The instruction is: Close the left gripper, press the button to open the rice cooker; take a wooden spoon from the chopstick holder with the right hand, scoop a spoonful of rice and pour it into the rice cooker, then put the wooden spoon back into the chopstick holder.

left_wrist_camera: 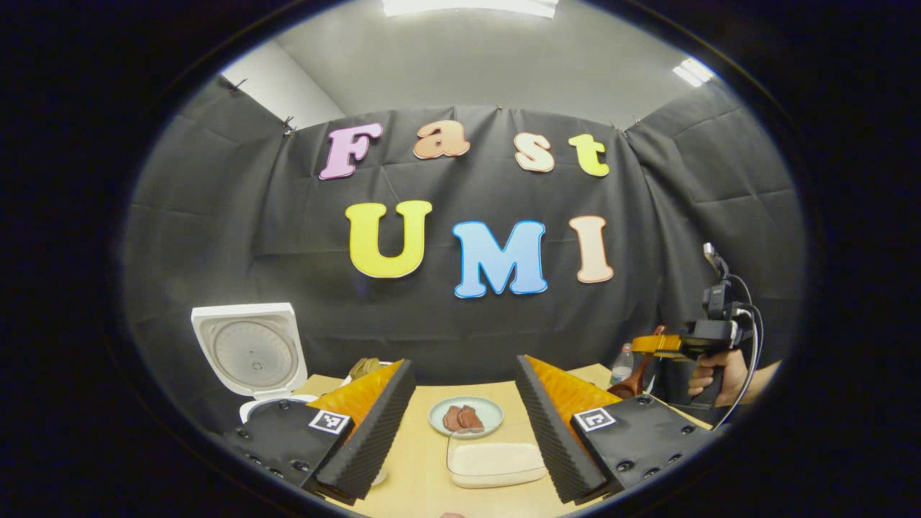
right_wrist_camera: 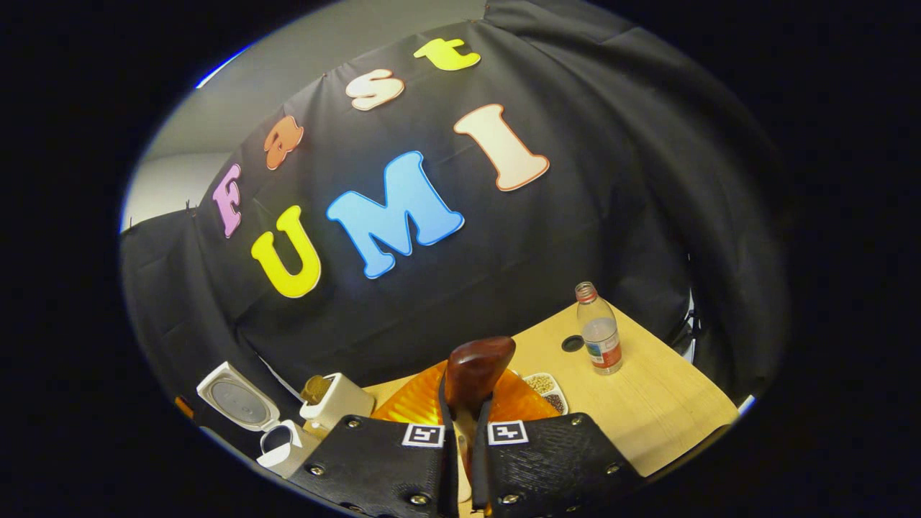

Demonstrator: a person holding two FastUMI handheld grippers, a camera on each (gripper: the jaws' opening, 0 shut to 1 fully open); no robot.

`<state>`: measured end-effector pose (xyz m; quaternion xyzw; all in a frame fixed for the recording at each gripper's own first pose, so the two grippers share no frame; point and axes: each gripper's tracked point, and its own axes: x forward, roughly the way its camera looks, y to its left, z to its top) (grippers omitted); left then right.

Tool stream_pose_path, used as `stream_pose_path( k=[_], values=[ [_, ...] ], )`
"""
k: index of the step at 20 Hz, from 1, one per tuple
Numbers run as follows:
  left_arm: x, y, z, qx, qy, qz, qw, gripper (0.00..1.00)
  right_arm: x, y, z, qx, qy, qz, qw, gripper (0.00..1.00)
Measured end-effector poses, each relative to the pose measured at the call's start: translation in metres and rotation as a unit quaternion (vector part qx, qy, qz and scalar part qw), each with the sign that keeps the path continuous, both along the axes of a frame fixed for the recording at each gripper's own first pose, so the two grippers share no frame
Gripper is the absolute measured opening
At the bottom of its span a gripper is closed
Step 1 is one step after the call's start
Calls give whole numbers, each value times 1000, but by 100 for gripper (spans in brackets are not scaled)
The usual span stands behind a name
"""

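Standing open at far left, the rice cooker (left_wrist_camera: 248, 356) awaits rice; the left gripper (left_wrist_camera: 464, 417) hovers near with jaws spread, empty. Rightward, the right gripper (right_wrist_camera: 471, 414) is clenched on the wooden spoon (right_wrist_camera: 475, 370), lifted high. Next, I judge, keep the bowl level and dip into the rice tray (left_wrist_camera: 495, 464) gently.
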<state>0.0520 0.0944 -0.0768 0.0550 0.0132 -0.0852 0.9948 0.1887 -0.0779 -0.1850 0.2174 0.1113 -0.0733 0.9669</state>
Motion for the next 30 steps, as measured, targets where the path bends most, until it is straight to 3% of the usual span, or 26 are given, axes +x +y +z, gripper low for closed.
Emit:
stream_pose_path(
  k=[5, 8, 16, 19, 20, 21, 22, 24, 27, 30],
  values=[
    [-3, 0, -2, -1, -1, 23, 1000, 96, 17, -24, -36, 20, 26, -44, 998, 7],
    [-8, 5, -5, 3, 5, 41, 999, 98, 24, -23, -56, 35, 43, -37, 998, 8],
    [-18, 17, -14, 5, 18, 93, 996, 96, 44, -20, -107, 9, 82, -37, 996, 8],
    [-19, 18, -14, 15, 17, 89, 996, 97, 48, -19, -117, 5, 86, -32, 996, 10],
    [-18, 19, -12, 17, 16, 83, 996, 97, 46, -22, -121, 4, 95, -32, 995, 15],
    [-15, 20, -11, 19, 13, 76, 997, 99, 45, -24, -134, -6, 106, -34, 994, 12],
    [-11, 22, -9, 20, 11, 69, 997, 99, 38, -29, -132, -15, 105, -38, 994, 50],
    [-2, 24, -6, 11, 7, 49, 999, 98, 15, -52, -123, -58, 113, -76, 989, 96],
    [12, 26, -4, -6, 2, 16, 1000, 98, -28, -65, -81, -123, 93, -109, 982, 98],
    [22, 35, -3, -25, 1, 3, 1000, 97, -53, -39, -20, -154, 48, -102, 982, 98]
  ],
)
